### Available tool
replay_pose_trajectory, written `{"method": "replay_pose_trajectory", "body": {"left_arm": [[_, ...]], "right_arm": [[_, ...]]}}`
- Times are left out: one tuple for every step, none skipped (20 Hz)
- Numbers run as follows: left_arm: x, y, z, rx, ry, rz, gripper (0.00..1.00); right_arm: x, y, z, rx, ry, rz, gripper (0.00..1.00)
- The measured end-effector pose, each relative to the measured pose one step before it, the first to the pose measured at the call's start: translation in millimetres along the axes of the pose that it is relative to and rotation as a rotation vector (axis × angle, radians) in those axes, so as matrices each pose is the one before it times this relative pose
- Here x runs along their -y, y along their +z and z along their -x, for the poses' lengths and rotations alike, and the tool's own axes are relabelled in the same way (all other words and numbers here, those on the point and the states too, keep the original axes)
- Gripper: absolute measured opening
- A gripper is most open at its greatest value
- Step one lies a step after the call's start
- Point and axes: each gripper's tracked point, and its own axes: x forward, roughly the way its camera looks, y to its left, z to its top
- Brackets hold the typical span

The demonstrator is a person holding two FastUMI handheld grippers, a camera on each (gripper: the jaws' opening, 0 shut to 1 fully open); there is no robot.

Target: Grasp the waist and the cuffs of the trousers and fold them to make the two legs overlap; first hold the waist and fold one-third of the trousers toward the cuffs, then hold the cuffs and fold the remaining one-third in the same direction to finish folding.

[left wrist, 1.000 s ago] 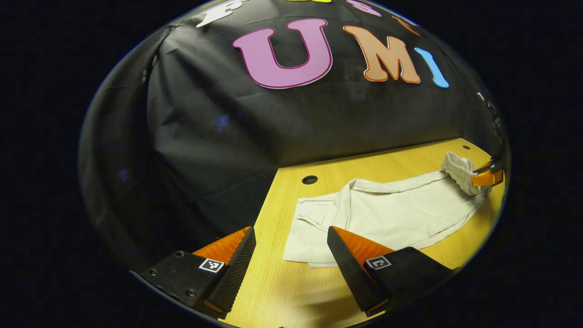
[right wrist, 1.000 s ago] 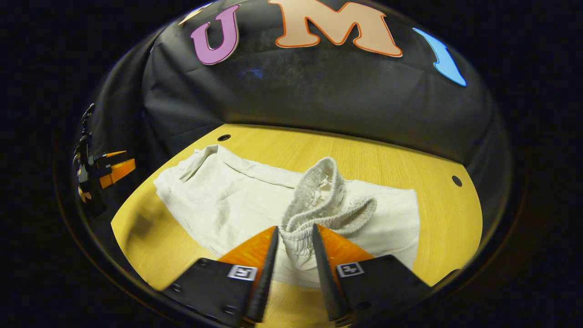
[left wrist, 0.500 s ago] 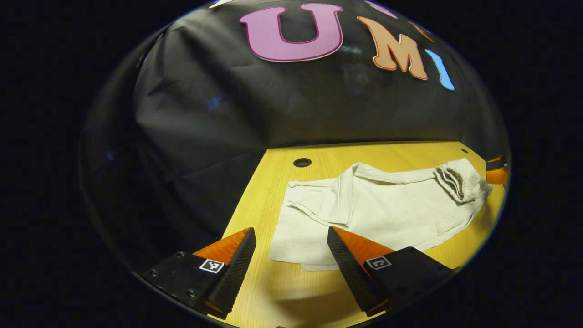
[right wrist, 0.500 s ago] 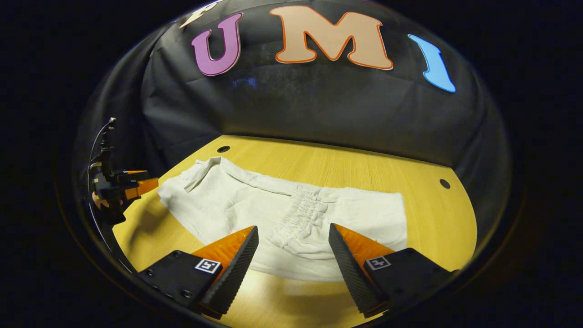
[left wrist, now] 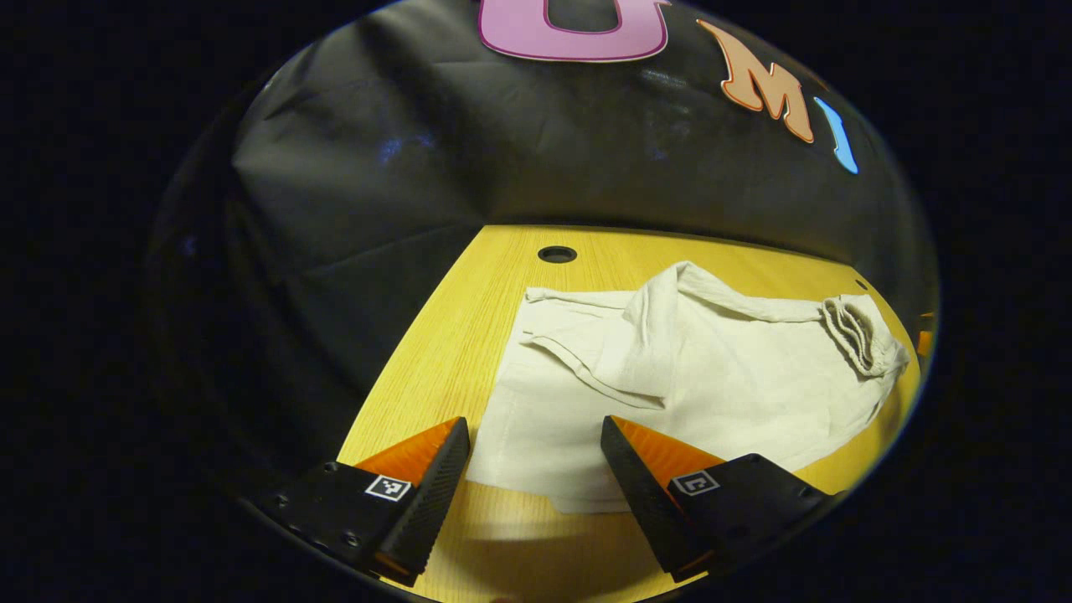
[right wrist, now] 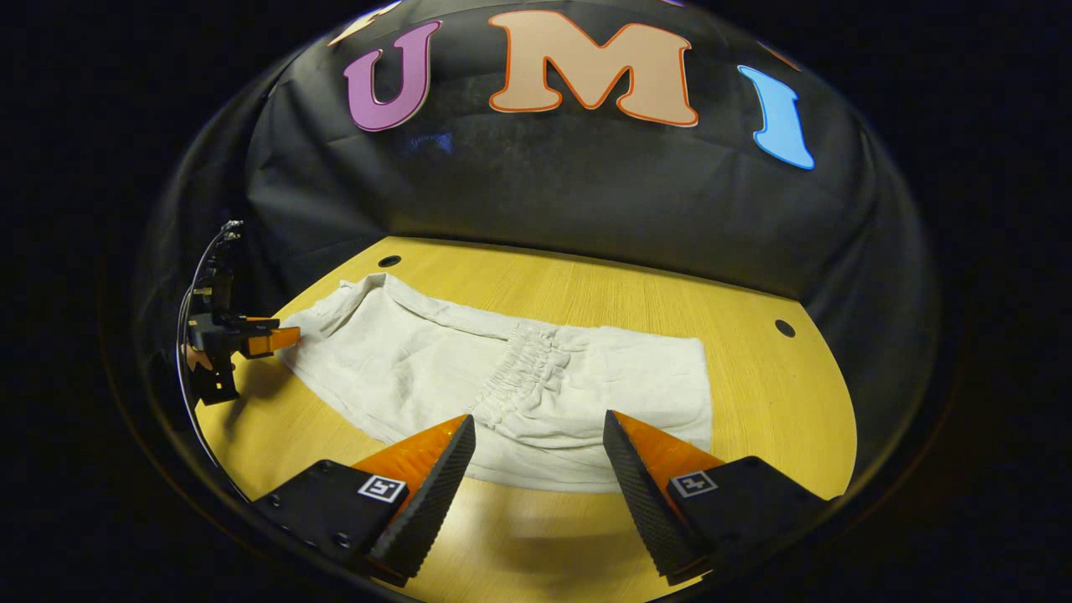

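Observation:
Cream trousers [left wrist: 712,385] [right wrist: 502,377] lie on the yellow wooden table [left wrist: 452,335], legs overlapped. The gathered elastic waist [right wrist: 528,368] [left wrist: 854,335] lies folded over onto the middle of the legs. The cuffs [left wrist: 544,444] lie at the near end in the left gripper view. My left gripper [left wrist: 536,435] stands open just above the cuff edge, holding nothing. My right gripper [right wrist: 536,435] is open in front of the folded waist end, nothing between its fingers. The left gripper [right wrist: 251,339] also shows far left in the right gripper view, at the cuff end.
The table [right wrist: 754,394] has small round holes [left wrist: 557,254] [right wrist: 785,327] [right wrist: 389,261] near its back edge. Black cloth walls close in behind and at the sides. Bare wood lies in front of both grippers.
My right gripper let go of the waist, which dropped flat onto the legs, and it drew back open. My left gripper moved closer in over the cuffs.

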Motion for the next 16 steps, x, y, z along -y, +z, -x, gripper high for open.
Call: {"method": "replay_pose_trajectory", "body": {"left_arm": [[0.90,-3.79,1.21,-0.01924,0.00247,0.00237,0.95],[-0.29,1.91,-2.88,0.00923,-0.00309,-0.00271,0.94],[0.10,1.96,-0.83,0.00943,-0.00230,0.00209,0.94],[0.24,-3.51,-0.26,-0.01153,0.00010,-0.00080,0.94],[0.63,-0.13,0.58,-0.00256,-0.00040,0.00201,0.94],[0.86,1.20,0.46,0.00450,-0.00418,0.00113,0.95],[1.70,-0.03,-0.19,-0.00067,-0.00565,-0.00088,0.90],[2.41,-0.53,-0.48,-0.00395,-0.00746,0.00072,0.85],[2.36,0.95,0.42,-0.00039,-0.00366,0.00050,0.72],[2.98,1.22,-1.32,0.00338,-0.00611,0.00230,0.65],[4.23,1.64,-0.61,0.00503,-0.01405,0.00344,0.56],[4.01,-0.44,-0.50,0.00039,-0.01609,0.00833,0.47],[3.32,2.77,0.11,0.00557,-0.00426,0.00825,0.24],[0.46,-1.38,-1.08,-0.00459,0.00324,0.00560,0.15],[-0.19,0.32,-0.07,-0.00317,0.00689,0.00536,0.07],[-1.04,1.51,0.49,-0.00408,0.00924,0.00995,0.06]], "right_arm": [[1.52,1.25,0.29,0.00192,-0.00276,-0.00276,0.97],[0.01,0.54,0.73,0.00274,-0.00125,-0.00254,0.97],[0.14,1.32,-0.13,0.00240,0.00095,-0.00258,0.97],[0.61,-0.21,-0.49,0.00084,0.00062,-0.00081,0.97],[0.22,0.11,-0.59,-0.00080,0.00199,0.00061,0.97],[-0.51,-0.83,0.05,-0.00010,0.00196,0.00051,0.99],[0.21,0.34,-0.32,-0.00108,0.00323,0.00049,0.99],[-0.27,-0.69,-0.79,0.00011,0.00298,0.00123,0.99],[1.51,0.83,-0.41,0.00064,0.00365,0.00157,0.99],[0.66,-0.98,0.34,-0.00020,0.00316,0.00207,0.99],[1.51,0.53,0.90,0.00041,0.00369,0.00183,0.99],[1.57,-1.43,0.68,-0.00002,0.00380,0.00214,0.99],[2.76,-0.12,1.02,0.00021,0.00146,0.00011,0.99],[1.45,0.31,1.87,0.00625,0.00172,-0.00109,0.99],[2.74,0.90,2.00,0.00688,0.00170,-0.00398,0.97],[2.87,-0.88,2.84,0.00418,0.00481,-0.00455,0.99]]}}
